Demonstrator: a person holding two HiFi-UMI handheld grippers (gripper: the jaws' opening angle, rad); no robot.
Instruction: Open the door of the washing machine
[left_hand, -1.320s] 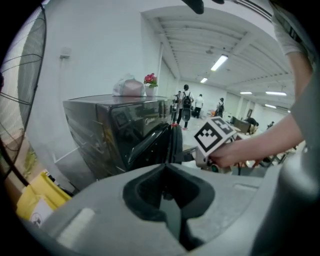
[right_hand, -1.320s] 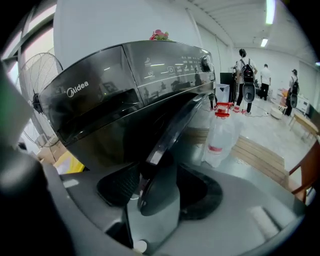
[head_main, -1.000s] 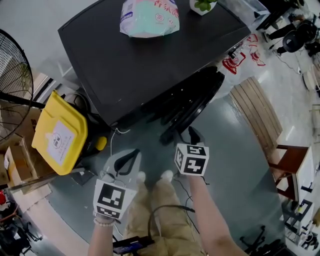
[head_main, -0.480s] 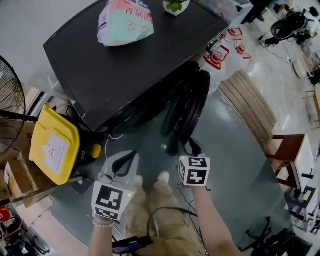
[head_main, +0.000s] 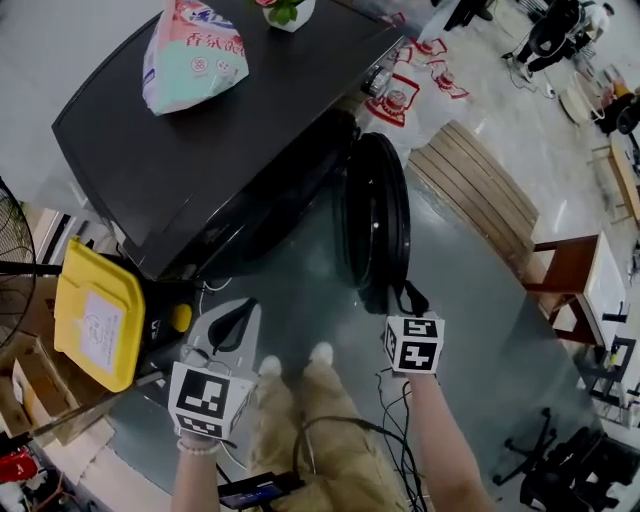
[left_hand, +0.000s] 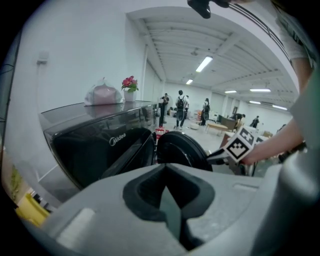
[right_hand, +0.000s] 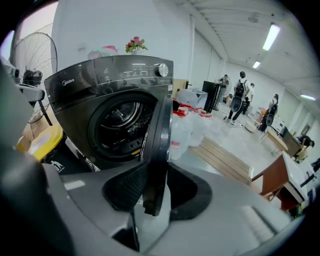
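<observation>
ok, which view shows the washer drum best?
Right gripper view: looks straight into the drum past the open door. Head view shows only the washing machine's top and door from above; left gripper view catches the front side-on, drum hidden.

Bag (head_main: 190, 60) on washer (head_main: 200, 140) top; door (head_main: 375, 225) out front-R of it; bin (head_main: 95, 315) to its L.

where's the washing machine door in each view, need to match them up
Head view: washing machine door at centre, standing open, seen edge-on.
Left gripper view: centre, a dark round disc.
Right gripper view: centre foreground, edge-on, beside the open drum.
Shared landmark: potted flowers atop the washing machine.
</observation>
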